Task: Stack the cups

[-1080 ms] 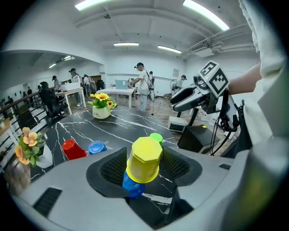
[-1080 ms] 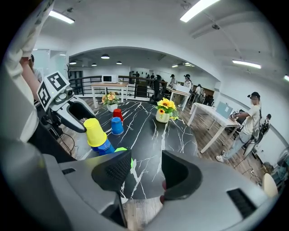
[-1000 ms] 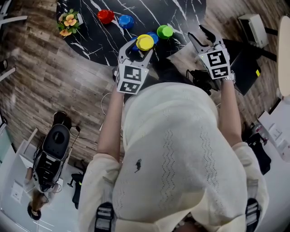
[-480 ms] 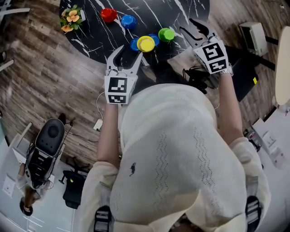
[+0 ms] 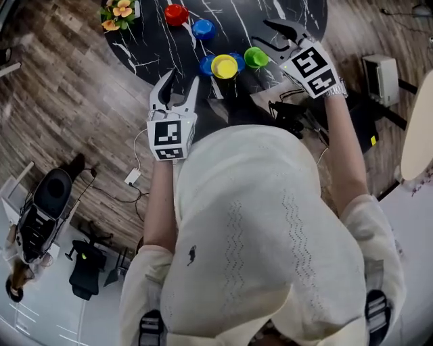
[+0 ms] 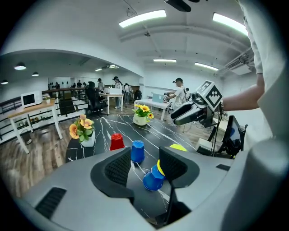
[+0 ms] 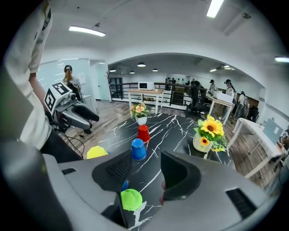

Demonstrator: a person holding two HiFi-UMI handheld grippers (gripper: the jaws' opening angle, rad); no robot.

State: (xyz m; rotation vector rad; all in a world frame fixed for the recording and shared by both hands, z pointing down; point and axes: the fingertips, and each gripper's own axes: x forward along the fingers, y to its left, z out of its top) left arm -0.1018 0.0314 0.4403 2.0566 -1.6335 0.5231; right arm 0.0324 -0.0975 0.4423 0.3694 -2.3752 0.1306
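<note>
Black marble surface (image 5: 152,37) stands on a wood floor (image 5: 61,94) in a wide office, with people at desks far behind. On it are a pot of orange flowers (image 5: 120,10) and a pot of sunflowers (image 7: 208,133).

Red cup (image 5: 176,13) and blue cup (image 5: 203,28) stand mouth down, just beside each other, toward the middle of the surface. Nearer the person, a yellow cup (image 5: 224,66) sits close to the edge. A tipped blue cup (image 6: 153,178) lies on its side against it. A third blue cup (image 5: 238,59) shows just past the yellow one. The green cup (image 5: 256,57) stands mouth down just beside that group, on the right. No cup sits on another.

Left tool (image 5: 179,84) hangs at the near edge of the surface and points at the cups. Its jaws stand apart and have just been closing. Nothing is gripped. The tipped blue cup only shows through the gap, farther off.

Right tool (image 5: 269,34) hangs over the surface just beyond the green cup. Its jaws stand apart too, having just opened a little. In its own view the green cup sits low in the gap near the left jaw, and neither pad presses on it.
</note>
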